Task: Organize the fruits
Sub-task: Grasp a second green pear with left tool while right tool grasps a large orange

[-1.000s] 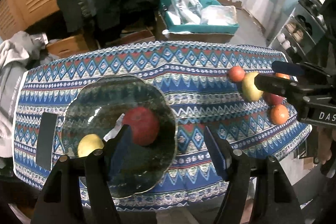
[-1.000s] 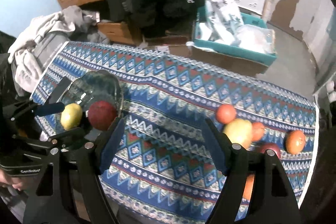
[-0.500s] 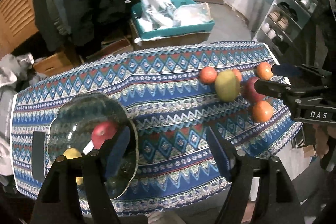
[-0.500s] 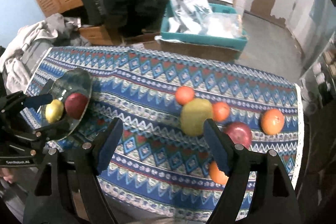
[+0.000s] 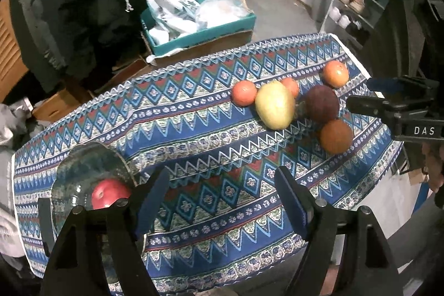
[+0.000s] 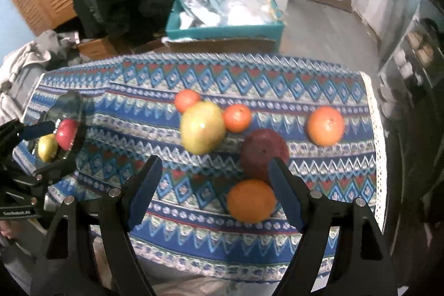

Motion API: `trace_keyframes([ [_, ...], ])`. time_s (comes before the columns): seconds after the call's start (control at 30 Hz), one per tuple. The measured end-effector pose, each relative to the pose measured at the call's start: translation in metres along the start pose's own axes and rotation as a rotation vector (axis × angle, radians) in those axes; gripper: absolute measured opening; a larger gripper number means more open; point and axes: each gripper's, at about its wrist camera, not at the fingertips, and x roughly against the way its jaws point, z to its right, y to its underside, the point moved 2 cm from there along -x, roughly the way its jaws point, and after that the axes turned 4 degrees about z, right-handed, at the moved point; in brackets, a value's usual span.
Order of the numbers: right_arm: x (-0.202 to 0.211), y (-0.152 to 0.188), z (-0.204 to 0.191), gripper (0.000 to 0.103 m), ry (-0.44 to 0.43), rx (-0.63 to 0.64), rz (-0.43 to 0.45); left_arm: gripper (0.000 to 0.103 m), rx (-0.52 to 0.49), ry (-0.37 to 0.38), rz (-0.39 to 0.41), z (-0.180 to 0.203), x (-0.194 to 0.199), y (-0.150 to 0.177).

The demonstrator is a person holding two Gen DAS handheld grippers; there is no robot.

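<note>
On the patterned tablecloth (image 5: 194,129) a fruit cluster lies to the right: a yellow-green fruit (image 5: 274,105), a dark red apple (image 5: 322,104) and several oranges, one nearest (image 5: 335,136). My left gripper (image 5: 222,201) hovers over bare cloth, its jaws opening with nothing between them. At its left stands a glass bowl (image 5: 83,171) holding a red apple (image 5: 109,193). My right gripper (image 6: 215,190) is open above the cloth. The near orange (image 6: 251,200) and the dark red apple (image 6: 263,154) sit by its right finger, untouched. The bowl (image 6: 66,107) also holds a yellow fruit (image 6: 47,147).
Behind the table on the floor sits a teal crate (image 5: 199,32) with plastic bags, beside cardboard boxes. A shelf with dishes (image 5: 358,4) stands at the right, and a heap of clothes (image 6: 25,65) at the left. A dark flat object (image 5: 44,221) lies left of the bowl.
Both grippers have moved right along the table, so the bowl slid towards the left edge of each view and the fruit cluster came closer. Both pairs of jaws stand a little wider.
</note>
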Motion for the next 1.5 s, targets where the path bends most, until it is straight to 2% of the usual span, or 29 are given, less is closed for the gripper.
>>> trace_keyframes([
  [0.2,-0.02,0.016,0.019,0.08,0.012,-0.026,-0.06,0.079,-0.031,0.0,-0.029,0.016,-0.017,0.0],
  [0.6,-0.071,0.05,0.045,0.08,-0.03,-0.102,-0.209,0.079,-0.041,0.022,-0.092,0.028,-0.048,0.007],
  [0.9,-0.097,0.059,0.039,0.08,-0.01,-0.036,-0.266,0.079,-0.033,0.01,-0.132,0.023,-0.072,0.009],
  [1.0,-0.103,0.062,0.036,0.079,-0.008,-0.015,-0.271,0.079,-0.029,0.009,-0.141,0.022,-0.076,0.01],
  [1.17,-0.115,0.068,0.034,0.069,0.011,0.012,-0.295,0.079,-0.01,0.021,-0.153,0.021,-0.082,0.007],
  [1.27,-0.115,0.067,0.035,0.068,0.007,0.008,-0.289,0.079,-0.003,0.028,-0.157,0.023,-0.084,0.005],
  [1.5,-0.088,0.065,0.055,0.067,-0.009,-0.023,-0.24,0.079,0.01,0.046,-0.162,0.029,-0.091,-0.006],
])
